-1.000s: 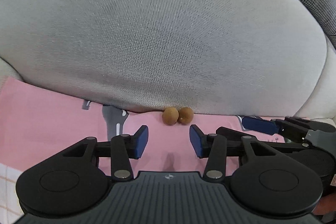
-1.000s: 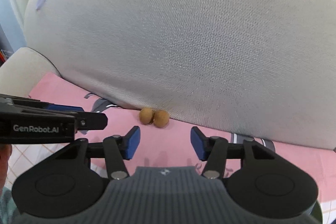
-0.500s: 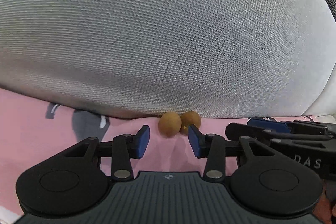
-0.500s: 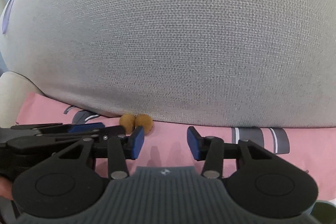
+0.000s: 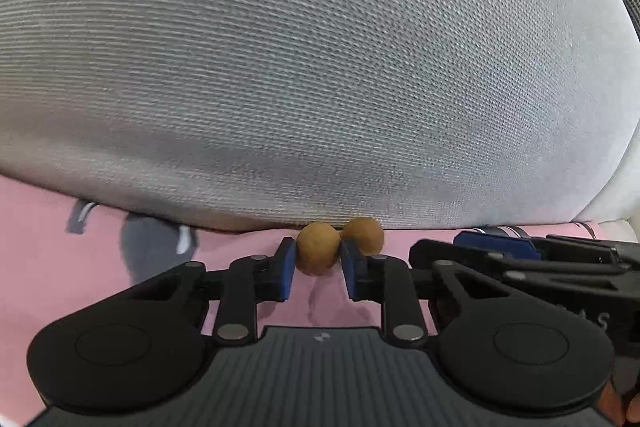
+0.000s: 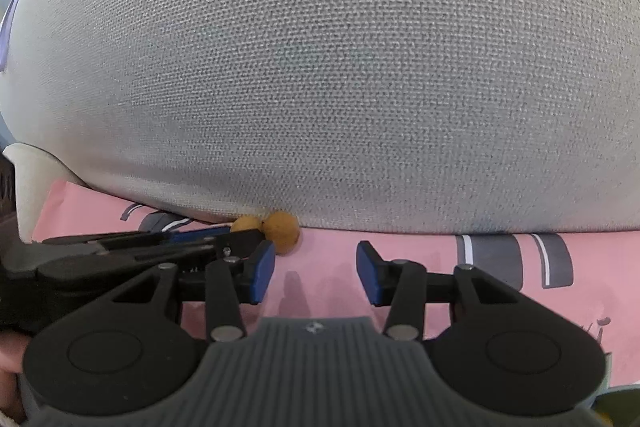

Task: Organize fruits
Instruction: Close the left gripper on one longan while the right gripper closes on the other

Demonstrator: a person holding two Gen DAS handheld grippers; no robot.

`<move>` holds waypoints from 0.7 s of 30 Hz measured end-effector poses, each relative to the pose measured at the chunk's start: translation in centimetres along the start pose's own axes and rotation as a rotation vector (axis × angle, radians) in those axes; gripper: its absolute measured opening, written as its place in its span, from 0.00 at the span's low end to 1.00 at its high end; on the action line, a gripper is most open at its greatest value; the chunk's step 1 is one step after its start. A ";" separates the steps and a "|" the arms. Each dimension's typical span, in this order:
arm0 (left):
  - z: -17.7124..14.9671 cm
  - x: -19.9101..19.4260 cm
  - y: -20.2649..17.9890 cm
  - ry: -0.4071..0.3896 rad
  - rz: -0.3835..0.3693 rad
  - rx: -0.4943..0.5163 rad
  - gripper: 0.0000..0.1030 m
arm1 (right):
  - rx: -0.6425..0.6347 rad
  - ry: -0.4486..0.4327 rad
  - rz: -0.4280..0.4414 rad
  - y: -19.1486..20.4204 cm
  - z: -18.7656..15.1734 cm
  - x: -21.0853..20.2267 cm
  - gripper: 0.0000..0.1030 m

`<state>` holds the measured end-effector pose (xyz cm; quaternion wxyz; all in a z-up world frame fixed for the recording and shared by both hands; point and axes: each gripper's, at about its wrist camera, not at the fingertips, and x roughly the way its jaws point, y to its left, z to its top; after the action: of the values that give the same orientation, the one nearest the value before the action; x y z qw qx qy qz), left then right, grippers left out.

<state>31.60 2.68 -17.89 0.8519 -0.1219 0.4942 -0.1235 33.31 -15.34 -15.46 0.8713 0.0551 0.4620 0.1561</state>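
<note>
Two small round brown fruits lie side by side on a pink cloth, against the foot of a big grey cushion. In the left wrist view my left gripper has its blue pads closed on the left fruit; the right fruit sits just behind the right pad. In the right wrist view my right gripper is open and empty, with the right fruit ahead of its left pad and the left fruit partly hidden behind the left gripper's fingers.
The grey cushion fills most of both views right behind the fruits. The pink cloth has grey printed shapes. The right gripper's fingers lie close at the right in the left wrist view.
Both grippers have moved forward towards the fruits. My left gripper's pads have narrowed and closed onto the left fruit. The right gripper has stayed open.
</note>
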 end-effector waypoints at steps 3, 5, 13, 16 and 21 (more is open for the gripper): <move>-0.2 -1.6 0.5 -0.019 0.004 -0.008 0.26 | -0.013 -0.004 0.014 0.9 0.4 0.3 0.43; -0.3 -2.5 0.6 -0.021 0.023 -0.011 0.26 | -0.024 -0.007 0.023 1.6 0.7 0.6 0.43; -1.0 -5.7 1.7 -0.036 0.045 -0.055 0.26 | -0.093 0.025 -0.032 3.8 1.0 3.2 0.43; -0.8 -6.0 1.3 -0.041 0.041 -0.059 0.26 | -0.097 0.054 -0.052 4.1 1.2 4.4 0.43; -1.4 -7.2 1.1 -0.036 0.037 -0.058 0.26 | -0.094 0.086 -0.069 4.3 1.3 5.8 0.29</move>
<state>27.04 5.97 -13.11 0.8589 -0.1397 0.4842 -0.0910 36.48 -9.30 -18.29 0.8571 -0.0088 0.4928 0.1498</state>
